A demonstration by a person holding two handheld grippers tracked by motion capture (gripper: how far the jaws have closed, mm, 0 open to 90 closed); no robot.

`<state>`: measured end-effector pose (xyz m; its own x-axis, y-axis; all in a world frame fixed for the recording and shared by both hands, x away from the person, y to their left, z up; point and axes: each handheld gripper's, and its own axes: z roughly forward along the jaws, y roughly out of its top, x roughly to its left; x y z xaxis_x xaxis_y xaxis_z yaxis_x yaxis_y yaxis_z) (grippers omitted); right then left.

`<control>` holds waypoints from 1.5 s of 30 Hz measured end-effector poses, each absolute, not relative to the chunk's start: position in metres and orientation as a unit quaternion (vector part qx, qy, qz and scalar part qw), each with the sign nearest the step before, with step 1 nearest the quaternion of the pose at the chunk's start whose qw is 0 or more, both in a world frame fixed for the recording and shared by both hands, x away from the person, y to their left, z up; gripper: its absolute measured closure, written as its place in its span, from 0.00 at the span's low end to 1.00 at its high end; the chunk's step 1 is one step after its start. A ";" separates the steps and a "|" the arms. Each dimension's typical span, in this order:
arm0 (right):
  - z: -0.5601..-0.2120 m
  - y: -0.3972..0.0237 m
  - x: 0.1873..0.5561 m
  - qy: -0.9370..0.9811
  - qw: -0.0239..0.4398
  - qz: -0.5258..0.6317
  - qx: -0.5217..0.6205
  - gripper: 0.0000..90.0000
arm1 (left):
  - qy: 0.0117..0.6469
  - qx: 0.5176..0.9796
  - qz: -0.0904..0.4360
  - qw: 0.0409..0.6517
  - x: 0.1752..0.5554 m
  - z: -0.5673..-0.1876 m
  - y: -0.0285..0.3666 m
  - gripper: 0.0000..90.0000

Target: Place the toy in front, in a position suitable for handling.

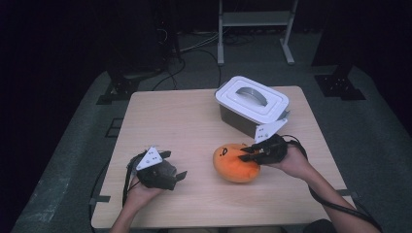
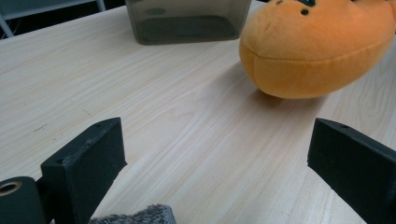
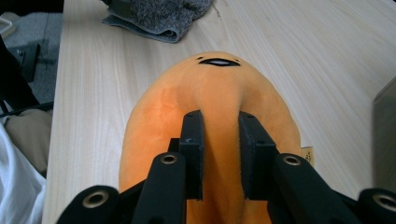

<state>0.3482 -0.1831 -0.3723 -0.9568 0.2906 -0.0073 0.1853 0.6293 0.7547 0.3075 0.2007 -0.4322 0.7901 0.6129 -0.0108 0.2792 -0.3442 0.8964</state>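
An orange plush toy (image 1: 232,166) with a small black face lies on the wooden table (image 1: 194,121), right of the middle. My right gripper (image 1: 248,154) comes at it from the right and is shut on it. In the right gripper view the two black jaws pinch a raised fold of the orange plush toy (image 3: 210,88), and the right gripper (image 3: 217,122) sits on its top. My left gripper (image 1: 175,165) rests on the table at the front left, jaws wide apart. The left gripper (image 2: 215,140) holds nothing and faces the plush toy (image 2: 317,46) from a short way off.
A grey box (image 1: 238,119) with a white handled lid (image 1: 252,99) stands behind the toy, near the table's far right; its wall (image 2: 187,21) is in the left gripper view. A grey cloth (image 3: 159,16) lies under the left gripper, and its edge (image 2: 135,215) shows between the jaws.
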 end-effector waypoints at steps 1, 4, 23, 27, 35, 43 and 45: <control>-0.372 -0.183 0.348 0.900 0.064 0.410 0.132 0.81 | 0.278 0.803 0.167 0.501 0.308 -0.432 0.201 0.04; -0.384 -0.189 0.340 0.892 0.064 0.424 0.145 0.80 | 0.278 0.804 0.166 0.499 0.308 -0.432 0.201 0.04; -0.410 -0.198 0.322 0.868 0.056 0.470 0.151 0.54 | 0.281 0.817 0.174 0.472 0.312 -0.430 0.214 0.09; -0.414 -0.200 0.319 0.862 0.056 0.479 0.155 0.51 | 0.288 0.818 0.181 0.463 0.315 -0.430 0.226 0.14; -0.420 -0.201 0.317 0.858 0.058 0.487 0.157 0.45 | 0.295 0.831 0.167 0.441 0.322 -0.438 0.245 0.26; -0.425 -0.201 0.314 0.855 0.060 0.490 0.158 0.41 | 0.270 0.870 0.148 0.386 0.325 -0.451 0.243 0.43; -0.426 -0.200 0.314 0.855 0.061 0.490 0.157 0.40 | 0.267 0.876 0.143 0.374 0.326 -0.454 0.241 0.43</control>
